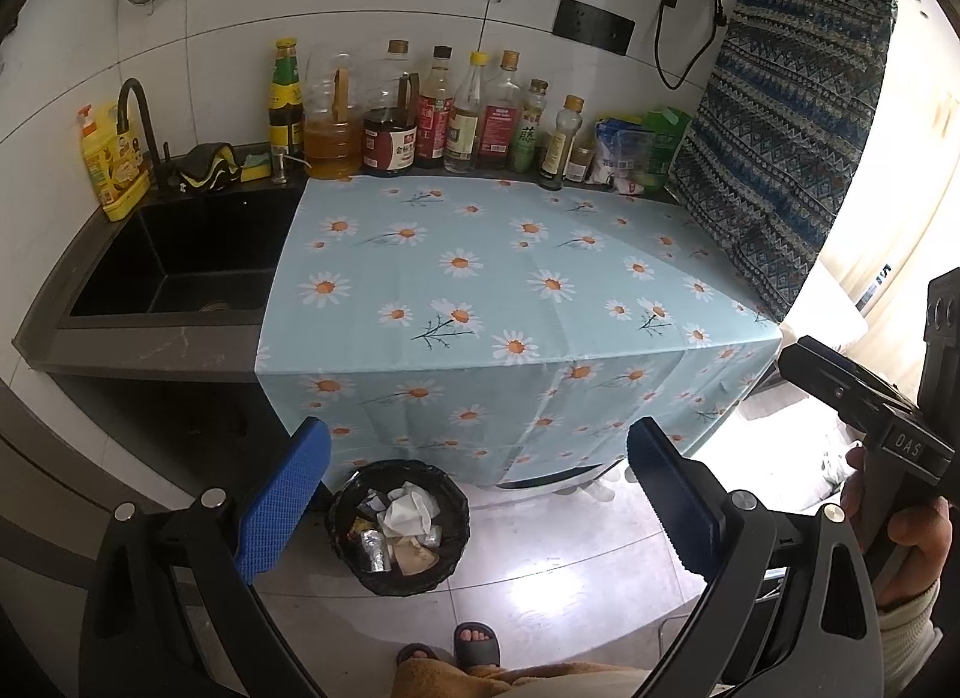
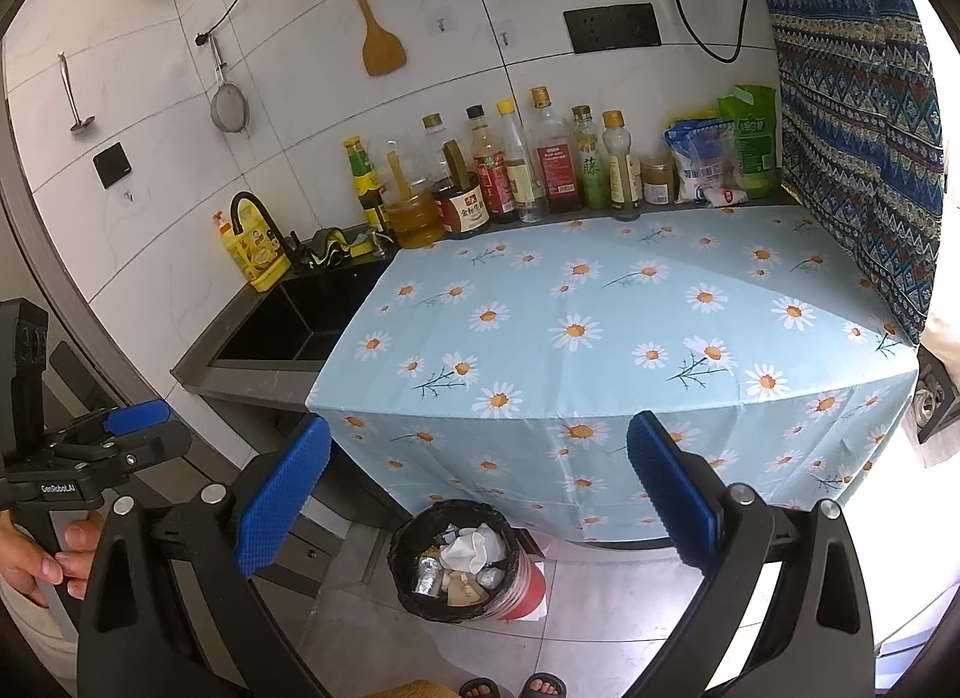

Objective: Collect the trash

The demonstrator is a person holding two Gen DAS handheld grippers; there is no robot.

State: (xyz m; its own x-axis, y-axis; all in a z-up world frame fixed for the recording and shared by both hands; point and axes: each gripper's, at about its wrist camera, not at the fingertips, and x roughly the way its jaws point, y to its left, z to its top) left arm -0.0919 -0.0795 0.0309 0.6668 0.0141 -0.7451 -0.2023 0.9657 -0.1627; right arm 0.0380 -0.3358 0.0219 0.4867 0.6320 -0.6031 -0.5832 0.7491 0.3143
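Note:
A trash bin (image 1: 399, 527) with a black liner stands on the floor below the counter edge; it also shows in the right wrist view (image 2: 462, 560). It holds crumpled white paper (image 1: 408, 509), foil and brown scraps. My left gripper (image 1: 474, 494) is open and empty, held above the bin. My right gripper (image 2: 474, 494) is open and empty, also above the bin and in front of the counter. The daisy-print cloth (image 1: 480, 278) on the counter bears no trash. Each gripper shows at the edge of the other's view.
A row of sauce and oil bottles (image 1: 420, 110) lines the back wall. A black sink (image 1: 180, 260) with tap lies left. A patterned curtain (image 1: 780, 146) hangs right. The person's sandalled feet (image 1: 474, 641) stand on the tiled floor near the bin.

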